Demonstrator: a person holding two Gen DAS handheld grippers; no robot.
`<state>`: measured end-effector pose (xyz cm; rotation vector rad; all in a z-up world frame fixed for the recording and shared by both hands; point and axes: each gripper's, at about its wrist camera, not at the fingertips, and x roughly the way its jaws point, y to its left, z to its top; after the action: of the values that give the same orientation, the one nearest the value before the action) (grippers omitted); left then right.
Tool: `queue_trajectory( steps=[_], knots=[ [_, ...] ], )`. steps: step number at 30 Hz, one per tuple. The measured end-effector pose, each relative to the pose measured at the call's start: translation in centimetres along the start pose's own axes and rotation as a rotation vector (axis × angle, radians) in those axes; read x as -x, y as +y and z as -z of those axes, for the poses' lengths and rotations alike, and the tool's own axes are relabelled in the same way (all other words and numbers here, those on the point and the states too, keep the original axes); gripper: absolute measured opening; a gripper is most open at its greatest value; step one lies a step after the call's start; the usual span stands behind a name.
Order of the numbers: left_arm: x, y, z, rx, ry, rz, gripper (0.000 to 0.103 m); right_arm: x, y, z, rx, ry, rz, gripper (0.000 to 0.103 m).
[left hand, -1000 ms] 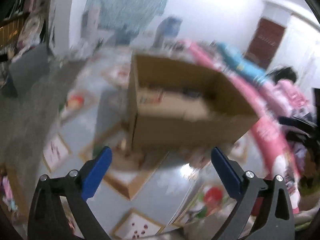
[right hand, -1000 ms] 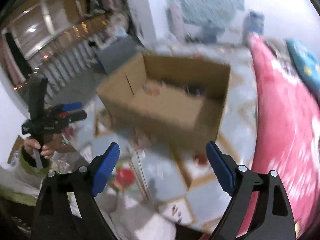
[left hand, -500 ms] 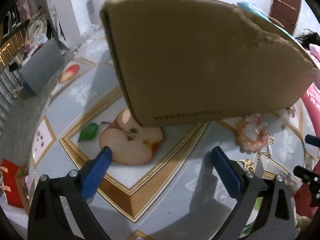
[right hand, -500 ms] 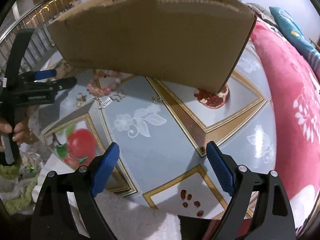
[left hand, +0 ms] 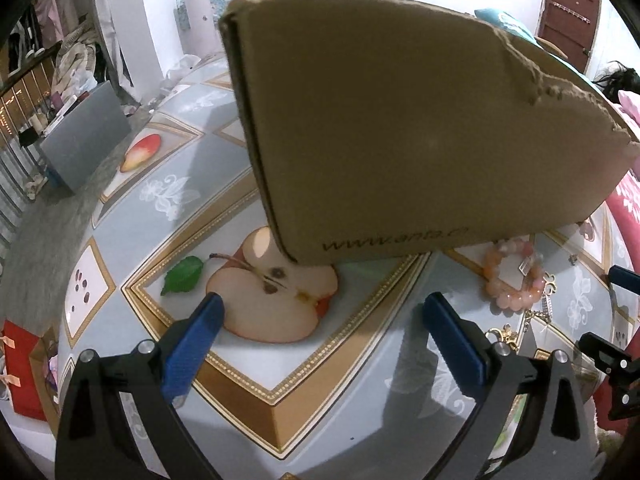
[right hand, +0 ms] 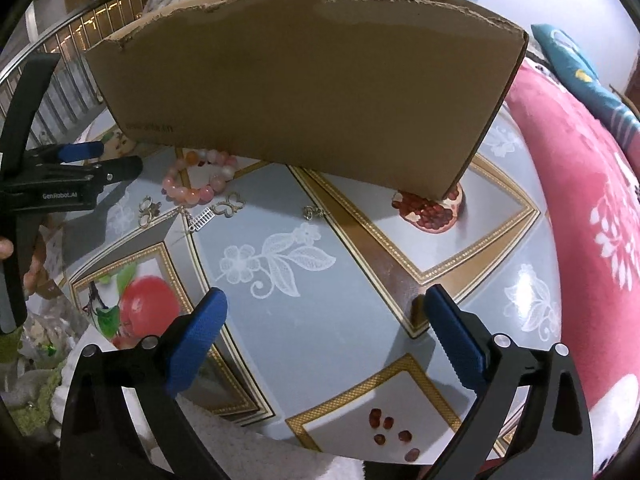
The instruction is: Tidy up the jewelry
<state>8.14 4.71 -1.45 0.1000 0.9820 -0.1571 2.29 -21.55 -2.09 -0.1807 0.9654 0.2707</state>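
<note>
Best bet here, judging by the layout: go for the pink-and-peach beaded bracelet (right hand: pixel 198 178) first, since it was the chunkiest piece. Sat in the upper left of the right wrist view, tucked against the bottom edge of the tall brown corrugated cardboard box (right hand: pixel 312 80). Better to come in from the open side, away from the box wall, and pinch across the bead ring rather than poke at it — round glossy beads on a slick surface would probably skid.

Right gripper (right hand: pixel 323 338), blue ribbed pads on black arms, had just been opening and stood spread wide with nothing between, low in frame over the glossy fruit-print tablecloth (right hand: pixel 320 280). Left gripper (left hand: pixel 320 338) equally wide and empty, hovering above the printed apple half.

Just below the bracelet: thin silvery metal bits — a butterfly-outline charm (right hand: pixel 230 205), a tiny ribbed comb-like pendant (right hand: pixel 201 220), a clover-ish ring (right hand: pixel 149 210), plus a small clasp (right hand: pixel 314 212) mid-frame. Flat and fiddly, likely to need a careful fingertip pinch. Box rim torn and ragged.
</note>
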Motion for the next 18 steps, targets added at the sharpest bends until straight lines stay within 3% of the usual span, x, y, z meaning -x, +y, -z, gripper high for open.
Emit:
queue_trajectory(
  steps=[12, 18],
  knots=[
    [-0.4, -0.2, -0.5, -0.002, 0.065, 0.004, 0.098, 0.4, 0.5, 1.2, -0.005, -0.004, 0.008, 0.095],
    [-0.1, -0.3, -0.2, -0.003, 0.033, 0.004, 0.098, 0.2, 0.4, 1.3, -0.001, -0.006, -0.006, 0.095]
  ],
)
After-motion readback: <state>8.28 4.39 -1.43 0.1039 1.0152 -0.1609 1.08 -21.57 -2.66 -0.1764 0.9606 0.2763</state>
